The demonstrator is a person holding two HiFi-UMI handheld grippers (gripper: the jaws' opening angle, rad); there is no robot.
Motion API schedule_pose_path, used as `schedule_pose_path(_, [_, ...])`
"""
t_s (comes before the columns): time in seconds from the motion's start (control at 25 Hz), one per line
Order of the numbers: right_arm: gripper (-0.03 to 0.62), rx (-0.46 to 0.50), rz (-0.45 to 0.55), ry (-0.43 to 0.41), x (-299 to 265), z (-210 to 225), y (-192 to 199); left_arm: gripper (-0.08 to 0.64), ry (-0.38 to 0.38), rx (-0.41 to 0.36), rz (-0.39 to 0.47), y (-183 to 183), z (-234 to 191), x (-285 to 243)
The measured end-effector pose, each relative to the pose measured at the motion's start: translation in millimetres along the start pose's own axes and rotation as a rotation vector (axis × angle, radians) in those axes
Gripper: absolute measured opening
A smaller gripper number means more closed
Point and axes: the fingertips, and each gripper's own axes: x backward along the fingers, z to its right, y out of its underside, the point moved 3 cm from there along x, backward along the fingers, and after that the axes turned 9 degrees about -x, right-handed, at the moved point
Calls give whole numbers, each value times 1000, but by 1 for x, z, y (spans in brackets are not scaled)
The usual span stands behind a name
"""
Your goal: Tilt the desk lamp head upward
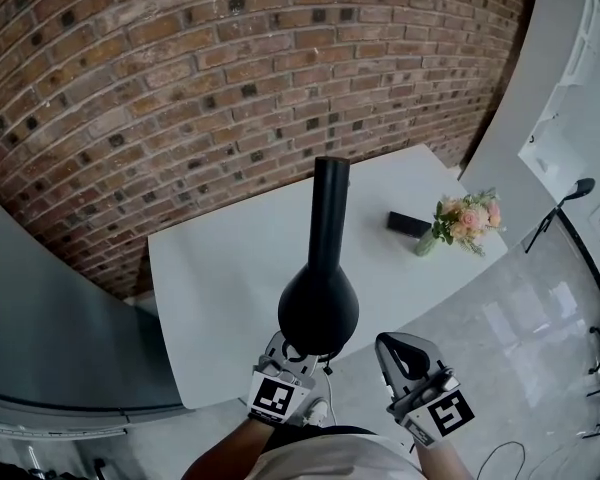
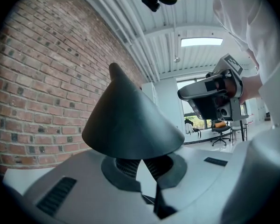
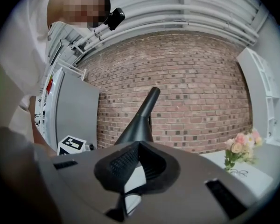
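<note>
The black desk lamp's cone-shaped head point(image 1: 318, 308) hangs over the near edge of the white table point(image 1: 230, 258), its tube rising toward the brick wall. My left gripper point(image 1: 298, 346) sits right under the head. In the left gripper view the cone point(image 2: 130, 120) fills the centre and its rim covers the tips of my left gripper point(image 2: 142, 160); the jaws stand nearly together, and whether they pinch the rim is hidden. My right gripper point(image 1: 400, 346) is to the right of the lamp, apart from it. My right gripper point(image 3: 137, 146) is shut on nothing, with the lamp point(image 3: 139, 122) beyond it.
A vase of pink flowers point(image 1: 465, 218) and a small black box point(image 1: 408, 224) stand at the table's right end. The brick wall point(image 1: 180, 58) runs behind the table. A black stand point(image 1: 570, 193) is on the glossy floor at right.
</note>
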Motion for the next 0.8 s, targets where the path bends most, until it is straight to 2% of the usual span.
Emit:
schedule_pose_path(0.28, [14, -10, -18, 18, 2, 4, 5, 3, -13, -5, 45, -7, -2, -2])
schedule_pose_path(0.52, [14, 11, -14, -6, 1, 1, 6, 3, -27, -4, 89, -19, 0, 3])
schedule_pose_path(0.8, [14, 14, 5, -11, -2, -5, 2, 3, -22, 11, 79, -24, 3, 11])
